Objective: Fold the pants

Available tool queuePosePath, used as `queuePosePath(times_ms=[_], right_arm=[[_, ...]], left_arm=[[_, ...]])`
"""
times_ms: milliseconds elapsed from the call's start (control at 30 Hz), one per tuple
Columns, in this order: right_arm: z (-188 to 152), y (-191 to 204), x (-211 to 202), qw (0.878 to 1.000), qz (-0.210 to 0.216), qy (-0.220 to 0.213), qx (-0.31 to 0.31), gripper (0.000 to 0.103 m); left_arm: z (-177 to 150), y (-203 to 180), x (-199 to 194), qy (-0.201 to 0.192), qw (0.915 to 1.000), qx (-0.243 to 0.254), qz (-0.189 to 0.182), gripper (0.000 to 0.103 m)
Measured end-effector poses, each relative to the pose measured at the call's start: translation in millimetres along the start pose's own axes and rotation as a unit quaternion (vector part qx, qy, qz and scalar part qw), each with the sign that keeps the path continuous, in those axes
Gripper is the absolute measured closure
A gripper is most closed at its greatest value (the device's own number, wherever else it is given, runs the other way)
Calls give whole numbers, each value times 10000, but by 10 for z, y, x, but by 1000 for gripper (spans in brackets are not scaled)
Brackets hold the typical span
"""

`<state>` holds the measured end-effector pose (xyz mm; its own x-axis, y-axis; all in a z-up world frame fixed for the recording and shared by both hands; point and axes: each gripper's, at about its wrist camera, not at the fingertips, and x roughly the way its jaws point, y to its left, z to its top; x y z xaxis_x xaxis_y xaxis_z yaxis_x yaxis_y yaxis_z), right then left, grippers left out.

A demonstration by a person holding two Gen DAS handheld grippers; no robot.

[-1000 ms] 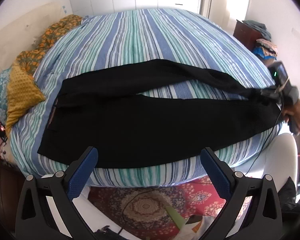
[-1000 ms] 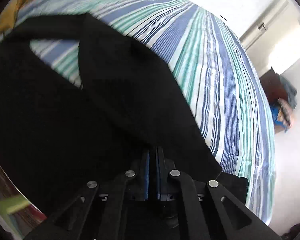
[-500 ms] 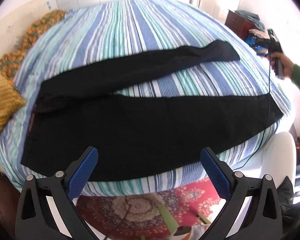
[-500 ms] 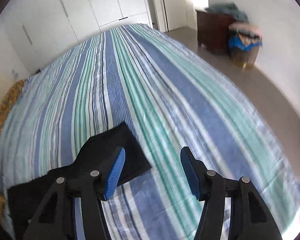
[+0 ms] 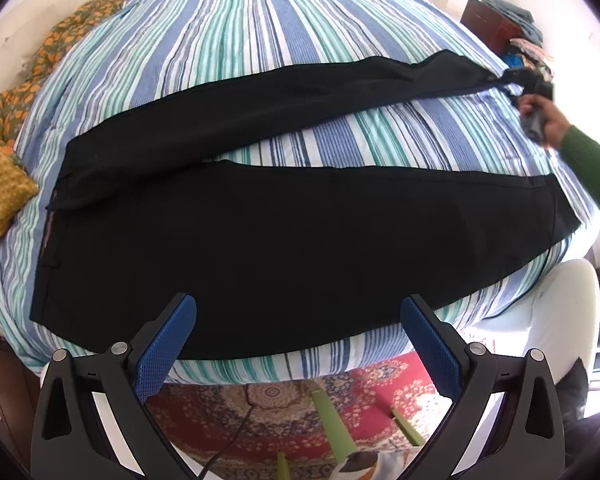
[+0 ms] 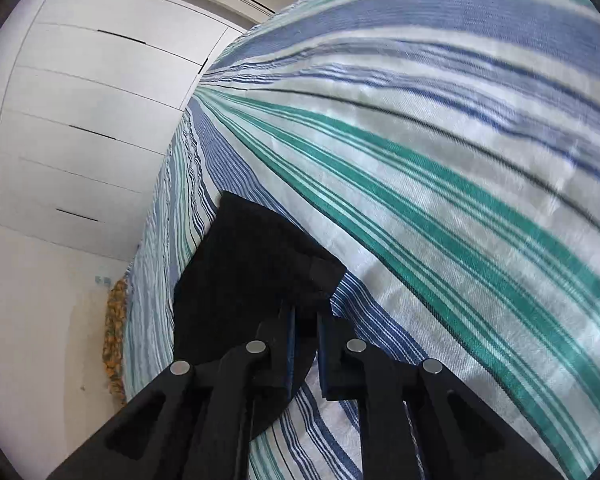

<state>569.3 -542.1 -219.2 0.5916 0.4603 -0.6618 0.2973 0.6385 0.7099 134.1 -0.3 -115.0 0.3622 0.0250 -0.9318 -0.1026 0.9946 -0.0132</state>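
A bed with a blue-and-green striped sheet (image 5: 300, 20) stands before white wardrobe doors (image 6: 80, 100). Black pants (image 5: 300, 232) lie spread across it. The left gripper (image 5: 298, 354) hovers wide open, empty, over the near edge. The right gripper (image 6: 305, 344) pinches the far leg's hem.

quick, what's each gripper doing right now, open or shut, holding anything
left gripper: open, holding nothing, above the black pants.
right gripper: shut on the hem of the far pant leg.
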Motion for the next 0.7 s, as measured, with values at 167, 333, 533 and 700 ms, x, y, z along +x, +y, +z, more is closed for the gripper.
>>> queuePosePath(times_ms=[167,333,533,700], right_arm=[[51,272,-752,9956,-364,-29,-863,94],[-104,-112,-499,9717,-1930,449,-1283,71],[-577,457,-682,9479,-1860,-202,-2580,68],[-1653,1636,-65,9359,348,1290,-3258,52]], left_arm=[[23,21,124,49,9999,-41,-123,1],[221,66,238,-68,9999,61,-62,1],[925,735,613,-855,9923,-127,891,1],[1521,1422,1684,-802,9763,-731,1872,1]])
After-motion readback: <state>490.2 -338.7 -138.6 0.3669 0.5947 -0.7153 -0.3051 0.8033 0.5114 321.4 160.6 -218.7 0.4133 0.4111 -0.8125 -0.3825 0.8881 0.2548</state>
